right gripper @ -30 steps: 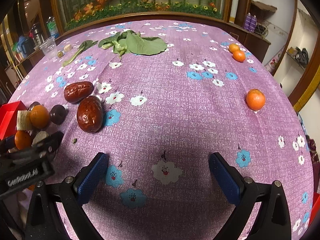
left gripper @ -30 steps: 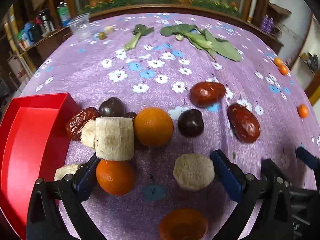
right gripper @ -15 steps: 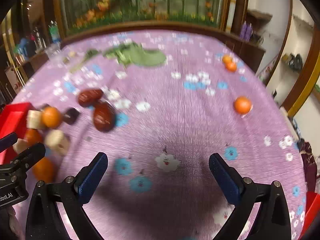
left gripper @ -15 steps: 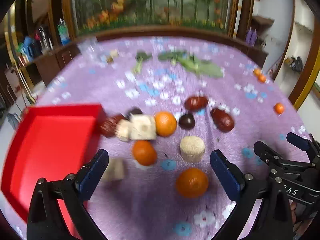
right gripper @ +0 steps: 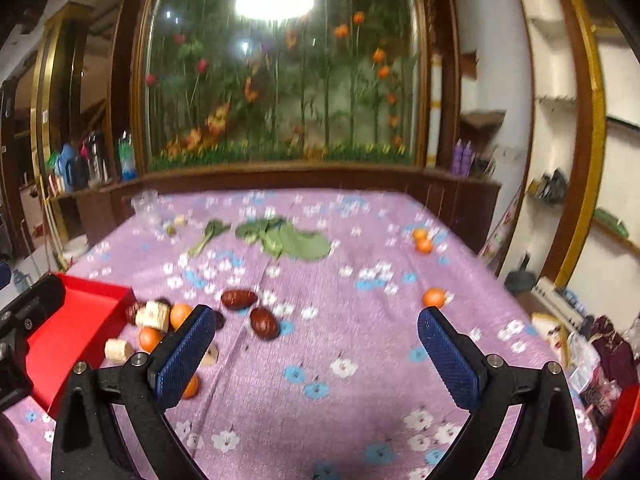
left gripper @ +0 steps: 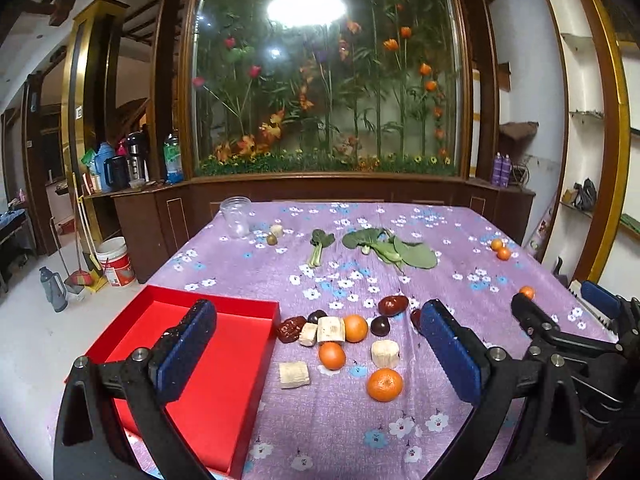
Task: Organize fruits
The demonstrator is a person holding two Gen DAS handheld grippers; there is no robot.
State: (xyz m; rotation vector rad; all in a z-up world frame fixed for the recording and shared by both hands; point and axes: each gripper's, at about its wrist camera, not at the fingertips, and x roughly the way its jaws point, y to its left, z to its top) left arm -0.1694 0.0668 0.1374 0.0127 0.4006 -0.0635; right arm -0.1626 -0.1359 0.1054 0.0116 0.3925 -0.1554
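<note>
Wrinkled dark-red oblong jujubes (left gripper: 393, 305) lie with long axes slanted on the purple floral tablecloth (left gripper: 460, 272), beside round oranges (left gripper: 384, 384) and the red rectangular tray (left gripper: 224, 360); left gripper (left gripper: 316, 356) and right gripper (right gripper: 316, 354) gape wide, holding nothing.

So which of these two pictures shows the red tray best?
The left wrist view. There the red tray shows most of its bare floor and two walls, sharp, partly behind that gripper's finger. The right wrist view shows only one blurred corner at its left edge, behind the other gripper.

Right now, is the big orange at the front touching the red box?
Apart. The left wrist view shows purple cloth between the orange and the red box.
</note>
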